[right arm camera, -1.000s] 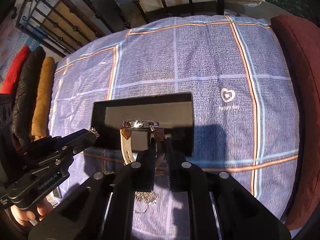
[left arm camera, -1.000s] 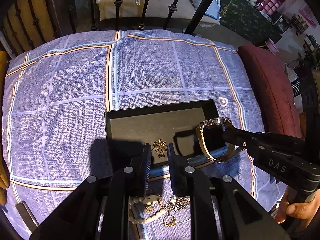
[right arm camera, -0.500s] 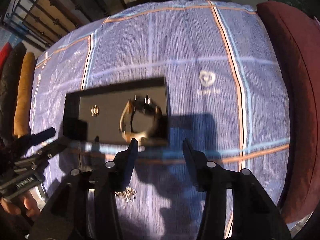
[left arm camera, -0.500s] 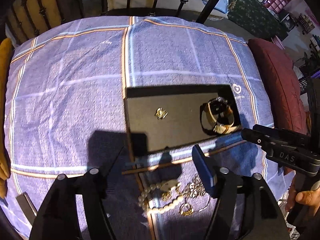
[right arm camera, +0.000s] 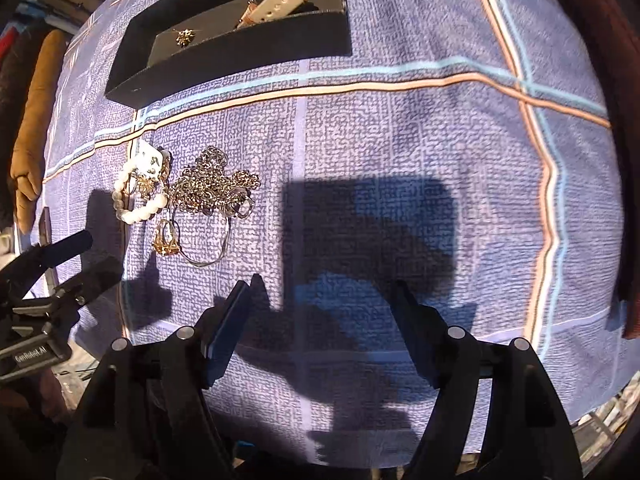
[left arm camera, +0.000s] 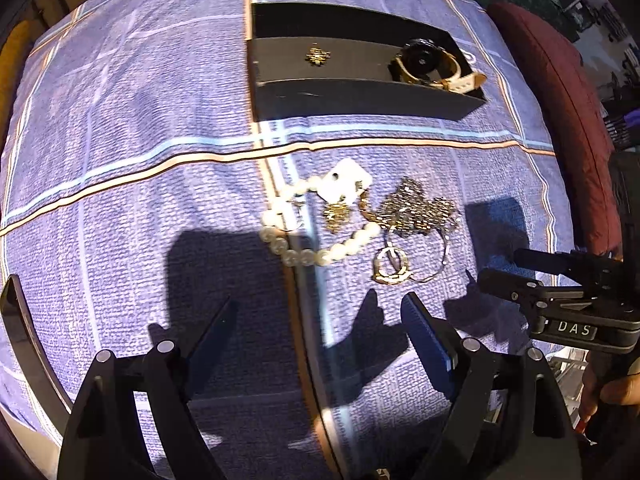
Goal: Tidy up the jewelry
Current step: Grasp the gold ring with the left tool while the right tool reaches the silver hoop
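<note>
A black jewelry tray lies on the blue plaid cloth. In it are a small gold brooch and a watch with a cream strap. Nearer lies a pile: a pearl bracelet, a white earring card, a tangled chain and a gold ring. My left gripper is open and empty just short of the pile. My right gripper is open and empty to the right of the pile.
A dark red cushion borders the cloth on the right. Brown and dark cushions lie along the left edge. The cloth's front edge drops off close behind both grippers.
The right gripper let go of the watch into the tray and the left released the brooch there. Both opened and pulled back toward the front edge, near the pile.
</note>
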